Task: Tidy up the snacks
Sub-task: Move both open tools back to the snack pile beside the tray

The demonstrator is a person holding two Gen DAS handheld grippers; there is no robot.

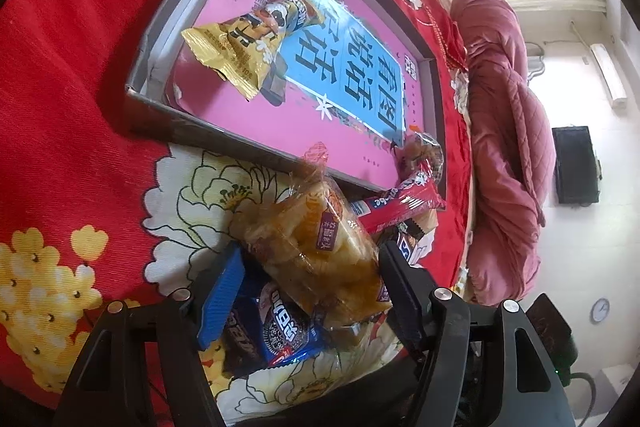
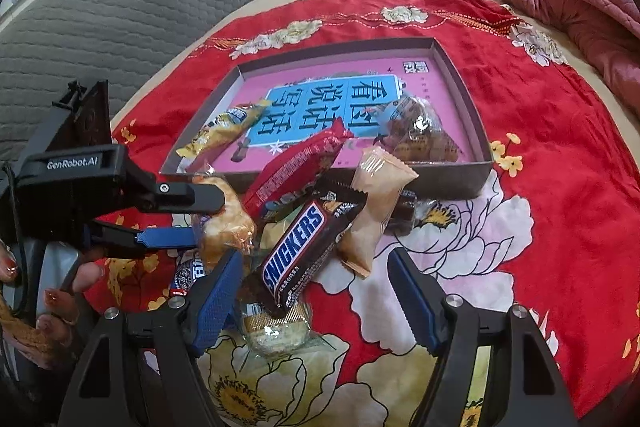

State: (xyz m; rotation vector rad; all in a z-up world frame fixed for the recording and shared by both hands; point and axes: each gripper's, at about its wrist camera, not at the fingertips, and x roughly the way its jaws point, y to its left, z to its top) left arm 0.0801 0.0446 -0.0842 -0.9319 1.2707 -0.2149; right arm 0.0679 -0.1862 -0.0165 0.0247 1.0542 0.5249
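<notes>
Shallow grey box (image 2: 460,175) on the red floral bedspread (image 2: 560,187), pink book (image 2: 436,83) lining its floor. Inside, left to right: yellow snack bag (image 2: 224,129) at the near-left corner, clear pack of brown pastries (image 2: 416,135) at the near-right. Red wrapper (image 2: 296,167) leans over the box's near wall, one end inside, the other on the pile.

Pile sits on the bedspread just in front of the box. Left gripper (image 2: 208,219) enters from the left, fingers straddling a clear-wrapped pastry pack (image 2: 226,223). The left wrist view shows the pack (image 1: 316,251) between blue pad (image 1: 222,303) and black finger; pads look not quite pressing, hard to be sure. An Oreo pack (image 1: 280,327) lies under it.

Right gripper (image 2: 316,299): fingers apart, nothing clamped. Snickers bar (image 2: 296,251) lies diagonally between them, nearer the left finger. Beige sachet (image 2: 372,207) just right of the bar, round clear-wrapped cake (image 2: 276,331) under its near end.
</notes>
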